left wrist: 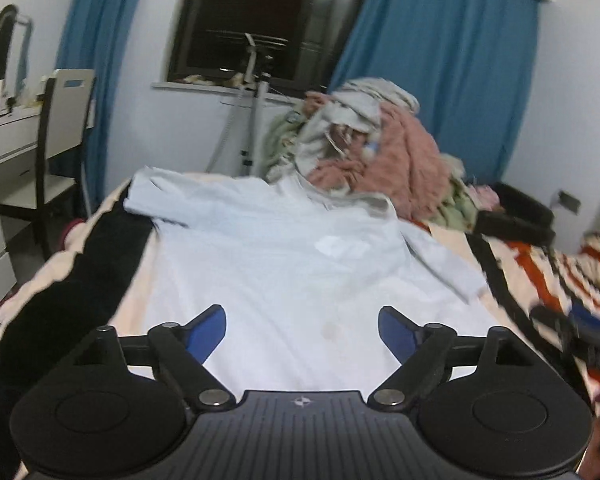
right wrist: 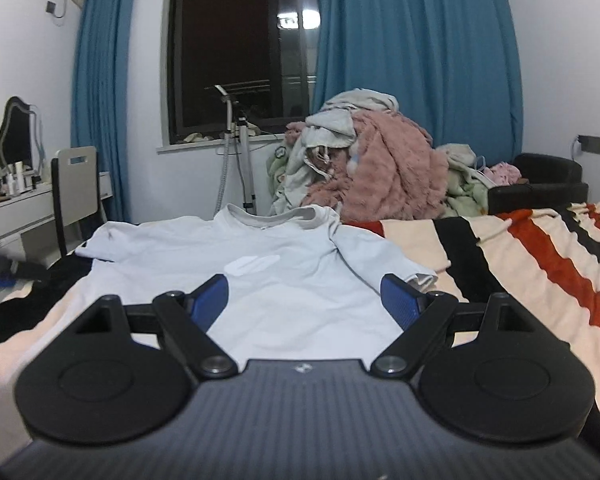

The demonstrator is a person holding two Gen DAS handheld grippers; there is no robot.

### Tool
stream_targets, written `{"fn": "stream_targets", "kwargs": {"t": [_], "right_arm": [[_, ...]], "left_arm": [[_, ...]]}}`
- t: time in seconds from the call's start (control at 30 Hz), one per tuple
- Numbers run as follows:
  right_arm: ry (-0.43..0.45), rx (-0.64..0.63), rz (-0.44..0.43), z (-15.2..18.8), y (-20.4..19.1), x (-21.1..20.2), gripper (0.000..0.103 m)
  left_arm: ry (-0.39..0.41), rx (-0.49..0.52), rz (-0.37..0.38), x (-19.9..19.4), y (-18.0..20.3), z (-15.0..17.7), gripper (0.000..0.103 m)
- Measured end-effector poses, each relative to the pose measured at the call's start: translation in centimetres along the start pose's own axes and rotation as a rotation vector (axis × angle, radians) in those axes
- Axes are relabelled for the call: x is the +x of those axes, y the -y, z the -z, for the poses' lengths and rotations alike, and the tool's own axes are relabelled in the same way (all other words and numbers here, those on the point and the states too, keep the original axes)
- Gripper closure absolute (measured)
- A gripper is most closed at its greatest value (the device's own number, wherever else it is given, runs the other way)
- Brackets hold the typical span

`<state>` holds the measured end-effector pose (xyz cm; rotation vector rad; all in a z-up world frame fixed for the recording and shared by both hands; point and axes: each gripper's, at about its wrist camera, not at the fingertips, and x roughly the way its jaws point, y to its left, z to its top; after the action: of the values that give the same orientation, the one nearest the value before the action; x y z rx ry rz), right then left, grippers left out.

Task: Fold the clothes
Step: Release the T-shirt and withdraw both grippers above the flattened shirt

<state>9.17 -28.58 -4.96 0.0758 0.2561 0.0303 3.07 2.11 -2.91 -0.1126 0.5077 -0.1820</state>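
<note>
Shirt point(right wrist: 268, 280) lies flat, front up, on striped blanket point(right wrist: 520, 264), collar toward clothes pile point(right wrist: 372, 168). Left gripper point(left wrist: 302, 330) wide open, holds nothing. Right gripper point(right wrist: 304, 300) same. Both hang over shirt's bottom part. Next, I think: pinch edge low, both sides level, fold slowly toward collar, keep cloth smooth.

A pale blue T-shirt point(left wrist: 268, 256) lies spread on a striped blanket point(left wrist: 548, 276), the left gripper point(left wrist: 302, 330) poised wide open above its hem, laundry heap point(left wrist: 364, 148) beyond the collar.
</note>
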Motion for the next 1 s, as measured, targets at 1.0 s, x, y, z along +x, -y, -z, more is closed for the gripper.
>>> {"fn": "stream_targets", "kwargs": {"t": [1.0], "right_arm": [[-0.097, 0.121, 0.059, 0.5, 1.9, 2.7, 0.019]], "left_arm": [[-0.031, 0.028, -0.057, 3.3, -1.0, 1.9, 0.000]]}}
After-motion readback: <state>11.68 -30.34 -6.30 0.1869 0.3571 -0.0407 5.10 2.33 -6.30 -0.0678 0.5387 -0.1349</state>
